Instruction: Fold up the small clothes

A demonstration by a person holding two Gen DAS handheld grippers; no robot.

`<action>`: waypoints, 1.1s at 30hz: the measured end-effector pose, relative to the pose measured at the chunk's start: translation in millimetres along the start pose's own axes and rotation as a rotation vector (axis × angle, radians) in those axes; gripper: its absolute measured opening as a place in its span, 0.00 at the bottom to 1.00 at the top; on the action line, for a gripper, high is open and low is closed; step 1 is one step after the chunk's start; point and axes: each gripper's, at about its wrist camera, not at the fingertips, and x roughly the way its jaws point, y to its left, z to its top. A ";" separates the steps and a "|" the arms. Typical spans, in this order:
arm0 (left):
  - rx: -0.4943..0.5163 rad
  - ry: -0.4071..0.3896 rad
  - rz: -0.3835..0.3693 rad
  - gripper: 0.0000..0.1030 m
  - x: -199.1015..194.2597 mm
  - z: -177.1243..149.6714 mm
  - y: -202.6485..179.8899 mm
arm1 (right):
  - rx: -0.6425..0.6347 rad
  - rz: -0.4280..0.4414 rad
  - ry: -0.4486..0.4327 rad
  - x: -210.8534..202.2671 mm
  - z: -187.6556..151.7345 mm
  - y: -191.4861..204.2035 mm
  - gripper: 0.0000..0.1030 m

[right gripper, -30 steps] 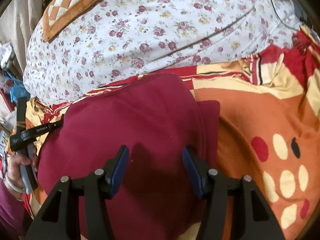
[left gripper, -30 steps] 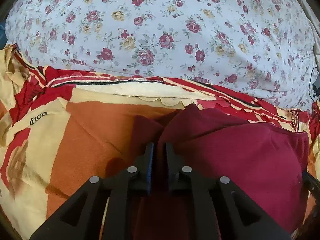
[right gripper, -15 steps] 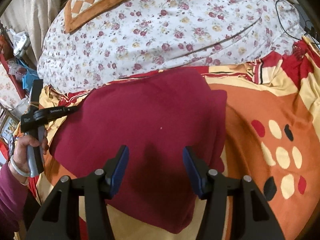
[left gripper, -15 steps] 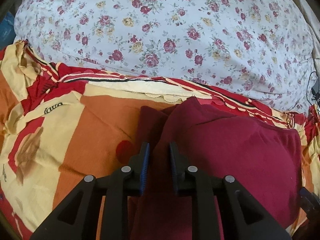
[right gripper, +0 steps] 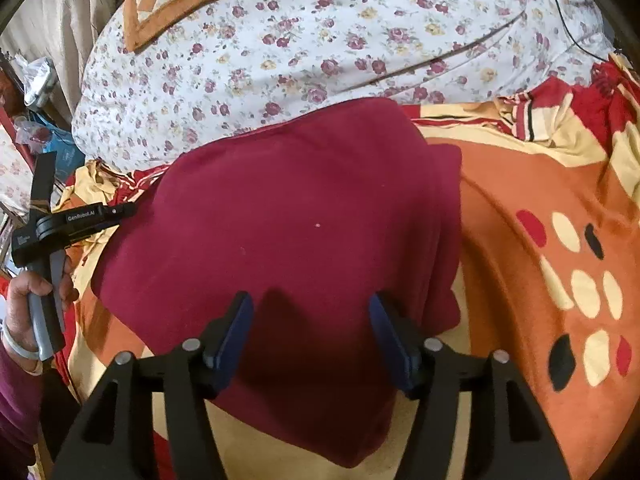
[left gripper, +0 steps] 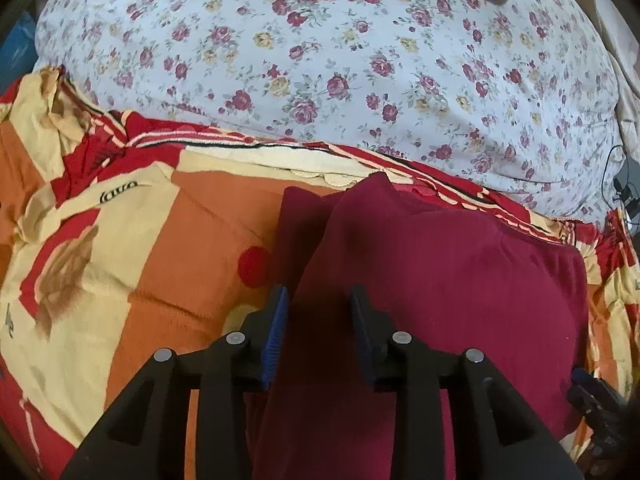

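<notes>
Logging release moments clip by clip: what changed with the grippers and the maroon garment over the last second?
The left gripper, pinched shut on the maroon garment a second ago, has opened and let it go. Both grippers backed away, showing more of the cloth. The right gripper stayed open, and the garment stayed folded on the orange patterned blanket.

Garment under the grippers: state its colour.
Plain maroon garment, no pattern; right wrist view shows it best.
</notes>
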 end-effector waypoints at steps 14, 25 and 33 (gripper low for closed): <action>-0.140 0.055 -0.154 0.47 -4.4 -14.1 38.6 | -0.038 0.011 -0.005 2.0 -2.5 6.9 0.76; -0.227 0.064 -0.206 0.61 11.8 -19.3 52.8 | -0.067 0.016 -0.027 2.9 -5.7 10.7 0.82; -0.156 0.051 -0.205 0.75 17.9 -21.7 38.7 | -0.137 -0.015 -0.037 5.9 -10.6 20.2 0.87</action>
